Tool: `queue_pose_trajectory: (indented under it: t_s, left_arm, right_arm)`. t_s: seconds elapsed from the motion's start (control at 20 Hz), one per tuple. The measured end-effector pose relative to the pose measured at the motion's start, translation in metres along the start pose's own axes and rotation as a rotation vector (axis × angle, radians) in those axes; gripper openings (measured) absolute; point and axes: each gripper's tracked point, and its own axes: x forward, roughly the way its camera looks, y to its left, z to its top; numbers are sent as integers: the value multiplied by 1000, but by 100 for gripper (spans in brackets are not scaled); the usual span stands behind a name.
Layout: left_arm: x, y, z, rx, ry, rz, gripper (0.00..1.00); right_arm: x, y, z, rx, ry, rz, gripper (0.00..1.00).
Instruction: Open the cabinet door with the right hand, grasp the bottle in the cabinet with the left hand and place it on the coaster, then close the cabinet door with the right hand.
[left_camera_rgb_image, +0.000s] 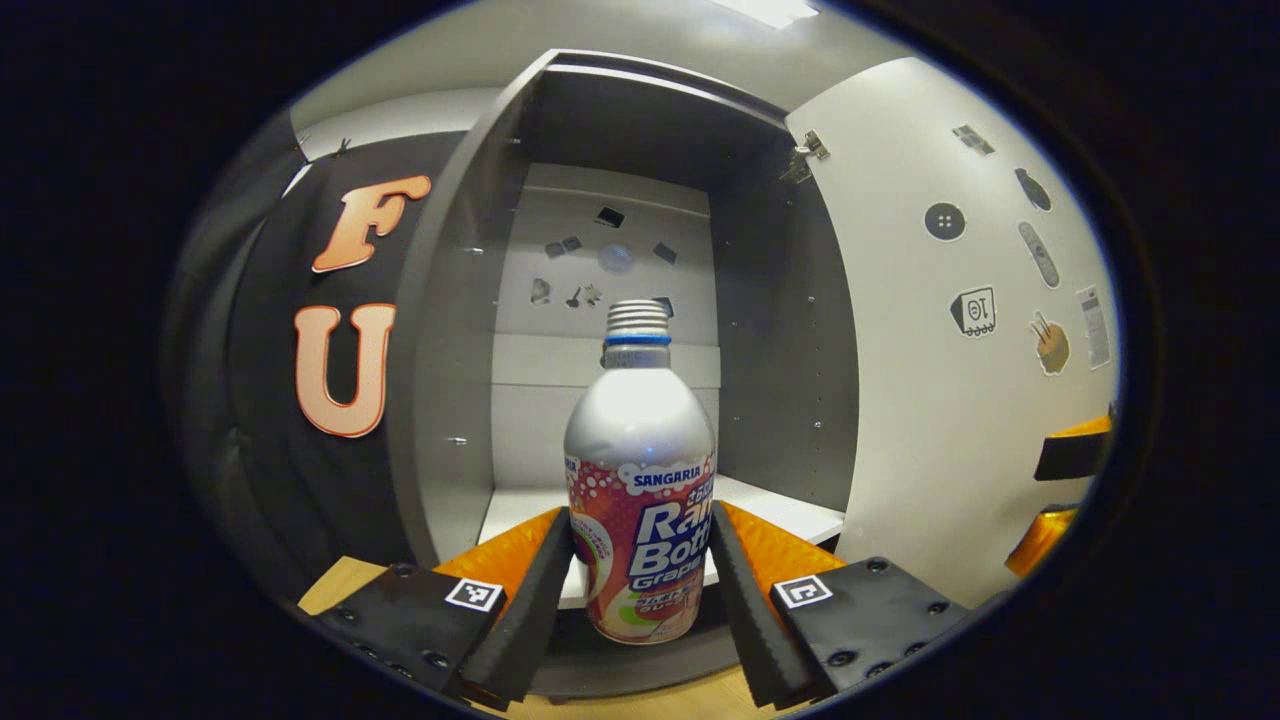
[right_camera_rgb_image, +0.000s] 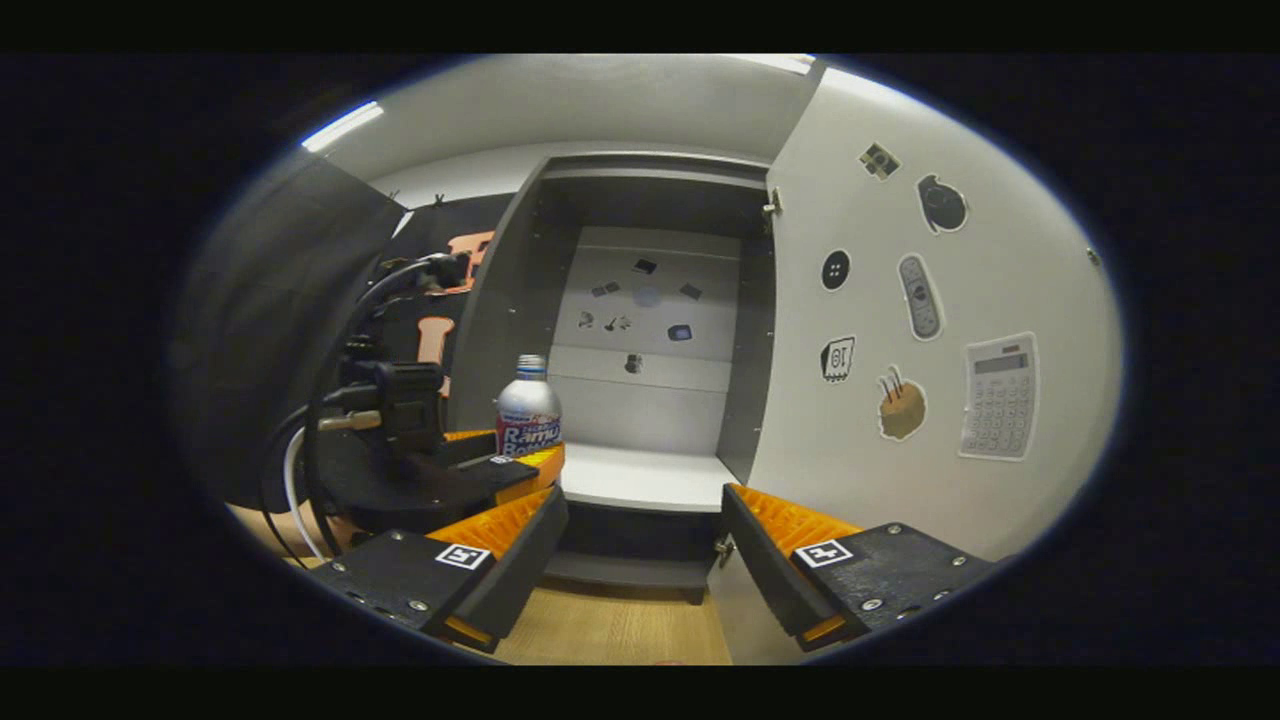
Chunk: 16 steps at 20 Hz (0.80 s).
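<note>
Left gripper view: bottle (left_camera_rgb_image: 640, 500) outside cabinet (left_camera_rgb_image: 600, 260).

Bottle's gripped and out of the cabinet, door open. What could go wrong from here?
1. The left gripper clamps the bottle low on its body, so the tall top may tip during the carry.
2. The cabinet door stands open beside the right gripper, whose jaws are apart; a careless swing may knock it.
3. No coaster is in sight, so placement is still unguided.
</note>
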Motion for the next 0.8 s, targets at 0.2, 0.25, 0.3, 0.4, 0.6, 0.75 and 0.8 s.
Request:
queue_pose_trajectory:
  t_s: [0.2, 0.25, 0.3, 0.4, 0.6, 0.75, 0.8]
  left_arm:
    - [-48, 6, -13, -9, -11, 2, 84]
    - [-59, 7, -16, -10, -21, -5, 82]
    - [-70, 8, -20, -8, -27, -13, 83]
    - [-95, 15, -36, 4, -17, -31, 83]
    - [-136, 22, -75, 21, 3, -78, 83]
    - [-163, 26, -113, 6, 38, -115, 83]
    - [-173, 28, -128, -5, 54, -121, 84]
  right_arm:
    - [-9, 5, 0, 38, 0, -12, 95]
    - [-13, 7, 0, 34, 0, -24, 95]
    - [-16, 9, 2, 24, -3, -38, 95]
    - [-25, 19, 3, 4, 3, -62, 95]
    - [-45, 51, -4, -18, 19, -83, 94]
    - [-66, 72, -21, -30, 73, -111, 95]
    - [-74, 78, -25, -25, 83, -118, 95]
